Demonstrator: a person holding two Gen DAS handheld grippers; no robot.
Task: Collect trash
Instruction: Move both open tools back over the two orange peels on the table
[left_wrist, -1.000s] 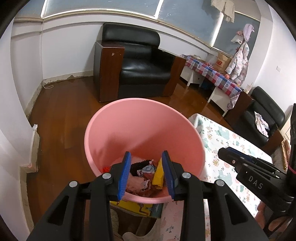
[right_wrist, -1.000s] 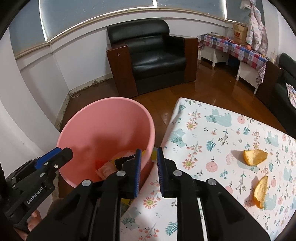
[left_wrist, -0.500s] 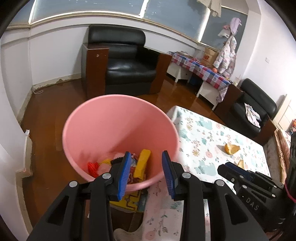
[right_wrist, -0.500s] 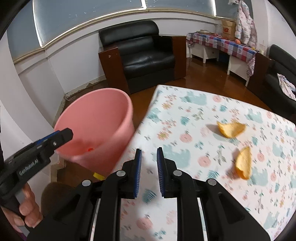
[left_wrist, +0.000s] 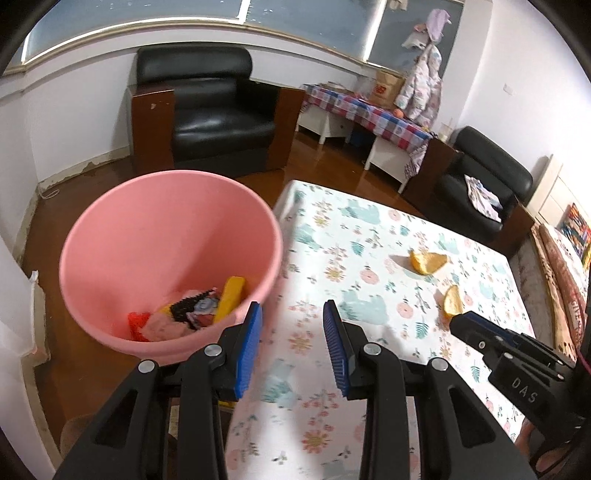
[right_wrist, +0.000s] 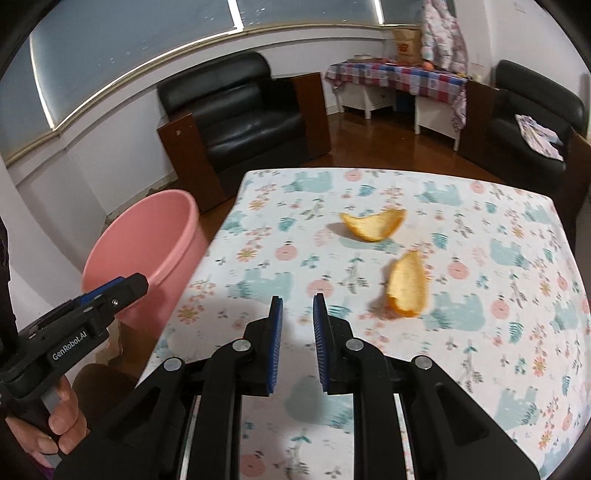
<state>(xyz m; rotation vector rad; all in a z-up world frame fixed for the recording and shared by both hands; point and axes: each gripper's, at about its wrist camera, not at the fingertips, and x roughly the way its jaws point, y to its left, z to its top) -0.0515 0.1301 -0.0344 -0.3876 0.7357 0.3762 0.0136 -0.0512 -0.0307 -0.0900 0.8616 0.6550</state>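
Note:
A pink bin (left_wrist: 166, 229) stands off the left edge of a table with a floral cloth (left_wrist: 369, 243); it holds a yellow piece (left_wrist: 232, 295), a red scrap (left_wrist: 138, 323) and other bits. Two orange peels (right_wrist: 373, 227) (right_wrist: 408, 284) lie on the cloth (right_wrist: 480, 229). My left gripper (left_wrist: 292, 306) hovers open and empty over the table's left edge, beside the bin's rim. My right gripper (right_wrist: 297, 298) hangs above the cloth, short of the nearer peel and left of it, its jaws a narrow gap apart with nothing between. The bin (right_wrist: 147, 236) sits to its left.
A black armchair (left_wrist: 214, 110) stands behind the bin on the wooden floor. Behind the table are a side table with a checked cloth (left_wrist: 365, 110) and a second black armchair (left_wrist: 480, 177). A hand (right_wrist: 55, 421) holds the left gripper's handle.
Both grippers have swung right, from over the pink bin toward the table. The bin has slid left in both views and the two peels now lie closer ahead.

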